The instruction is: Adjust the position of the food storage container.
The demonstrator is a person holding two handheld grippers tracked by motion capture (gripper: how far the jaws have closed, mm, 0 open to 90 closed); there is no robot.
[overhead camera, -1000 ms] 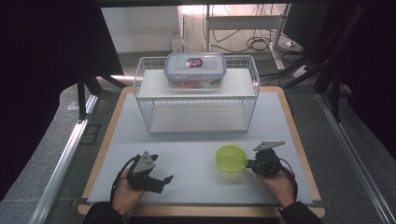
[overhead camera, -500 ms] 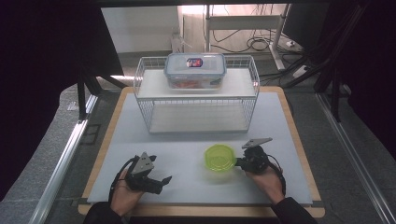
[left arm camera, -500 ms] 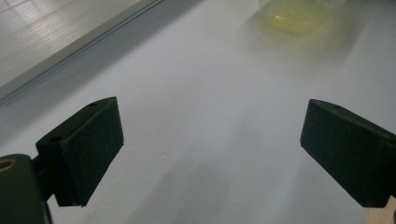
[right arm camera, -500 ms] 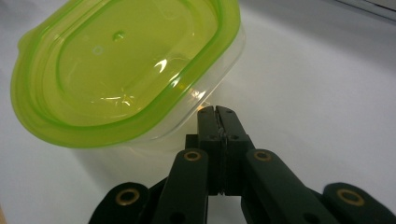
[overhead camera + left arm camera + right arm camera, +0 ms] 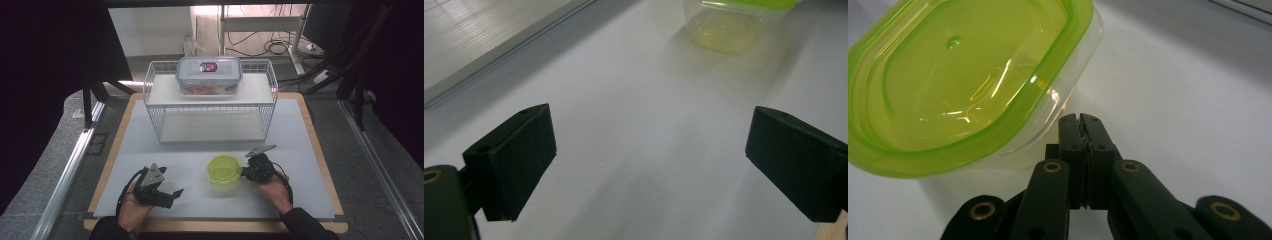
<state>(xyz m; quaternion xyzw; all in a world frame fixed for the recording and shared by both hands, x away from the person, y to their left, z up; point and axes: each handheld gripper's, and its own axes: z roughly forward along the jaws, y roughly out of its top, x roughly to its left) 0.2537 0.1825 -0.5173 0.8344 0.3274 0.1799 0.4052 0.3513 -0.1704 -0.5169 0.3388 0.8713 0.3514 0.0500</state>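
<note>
A small clear container with a lime-green lid (image 5: 223,170) sits on the white mat, front centre. My right gripper (image 5: 246,172) is shut with nothing between its jaws. In the right gripper view its tips (image 5: 1080,120) press against the side wall of the container (image 5: 963,80) just under the lid's rim. My left gripper (image 5: 175,195) rests at the front left, open and empty, pointing right. In the left gripper view its jaws (image 5: 649,145) stand wide apart over bare mat, with the container (image 5: 734,25) farther off.
A white wire rack (image 5: 150,95) stands at the back of the mat, and a clear lidded box (image 5: 209,75) with red contents sits on its top shelf. The wooden table edge (image 5: 215,226) runs along the front. Cables lie on the floor beyond.
My right gripper has moved left and slightly away from the person, sliding the green-lidded container left with it. The left gripper has stayed put.
</note>
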